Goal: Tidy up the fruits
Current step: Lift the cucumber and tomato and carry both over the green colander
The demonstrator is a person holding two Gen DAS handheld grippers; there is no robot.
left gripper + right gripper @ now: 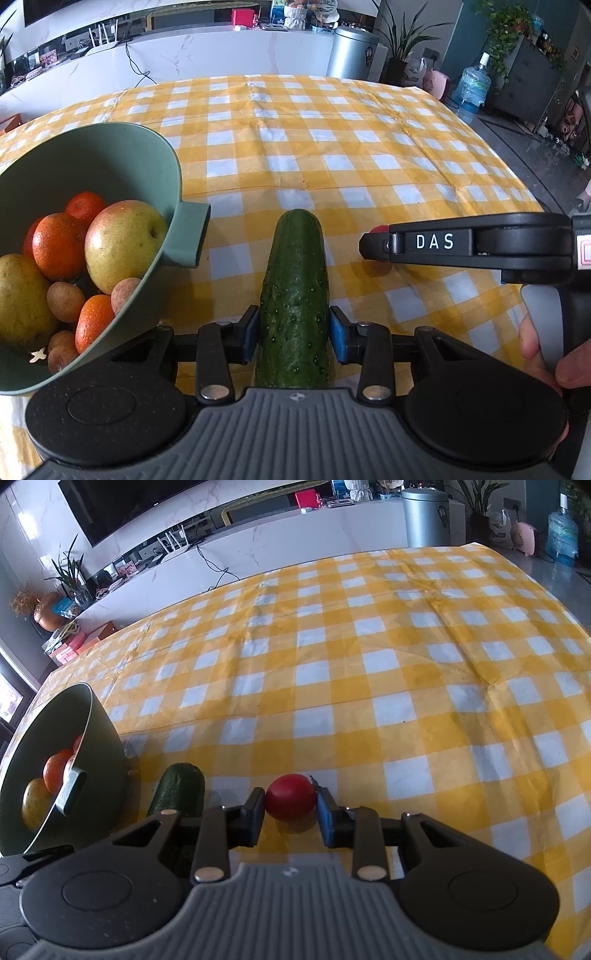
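Observation:
A dark green cucumber (295, 266) lies on the yellow checked tablecloth (332, 147), pointing away from me. My left gripper (294, 332) is shut on its near half, both blue pads against its sides. To its left a green bowl (147, 155) is tilted and holds oranges, pears and several small brown fruits. A red tomato (290, 796) rests on the cloth with my right gripper (290, 808) shut on it. In the left wrist view the right gripper (373, 240) reaches in from the right, with a bit of the tomato (378, 229) showing at its tip. The cucumber (181, 790) and bowl (107, 760) lie to the tomato's left.
A person's hand (535, 343) grips the right tool's handle. The table drops off at the right edge (517, 158). Beyond the far edge stand a white marble counter (221, 55), a metal bin (351, 51) and a water jug (472, 88).

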